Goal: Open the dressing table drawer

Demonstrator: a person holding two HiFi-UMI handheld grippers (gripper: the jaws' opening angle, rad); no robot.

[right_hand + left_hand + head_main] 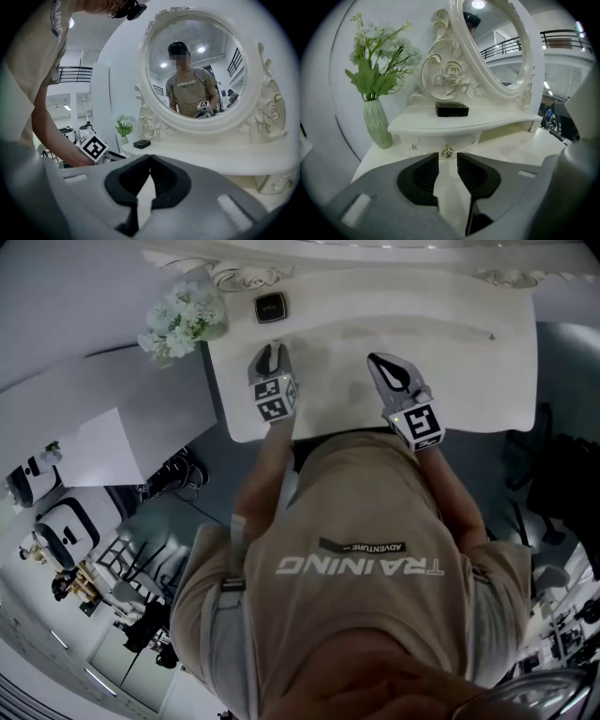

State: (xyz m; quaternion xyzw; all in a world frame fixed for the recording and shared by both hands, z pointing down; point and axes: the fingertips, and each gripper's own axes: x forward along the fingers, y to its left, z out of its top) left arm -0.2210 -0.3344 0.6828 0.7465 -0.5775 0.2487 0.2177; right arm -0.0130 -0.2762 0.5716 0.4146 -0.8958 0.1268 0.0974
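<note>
Close your left gripper's (447,159) released, empty jaws on the small, hard, likely slippery drawer knob (447,151) just beyond their tips.

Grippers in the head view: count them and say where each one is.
2. The left gripper is over the table's left part, just below the black box in the picture; the right gripper is over the table's middle. None seems hidden.
</note>
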